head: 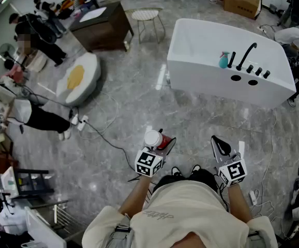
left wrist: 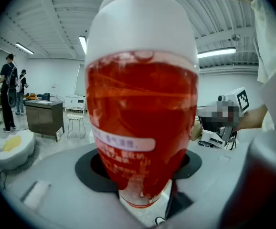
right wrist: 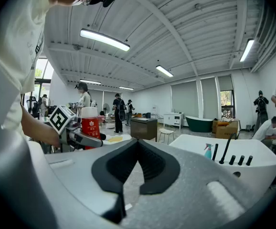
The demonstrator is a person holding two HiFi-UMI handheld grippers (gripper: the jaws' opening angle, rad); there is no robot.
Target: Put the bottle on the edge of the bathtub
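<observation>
the left gripper point(head: 160, 142) is clenched on the red bottle point(head: 153, 138) with its white cap, held upright over the grey floor, well apart from the bathtub point(head: 201, 74). the right gripper point(head: 221, 145) is beside it, pads together on nothing. a teal spray bottle point(head: 223, 60) stands on the bathtub's edge, just beside the black faucet point(head: 247, 53).

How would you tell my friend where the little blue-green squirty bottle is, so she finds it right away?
Find the big white bathtub in the upper right of the head view. On its flat edge stand a curved black faucet and a row of black knobs. The teal spray bottle stands at the left end of them, the only coloured thing among black fittings.
</observation>
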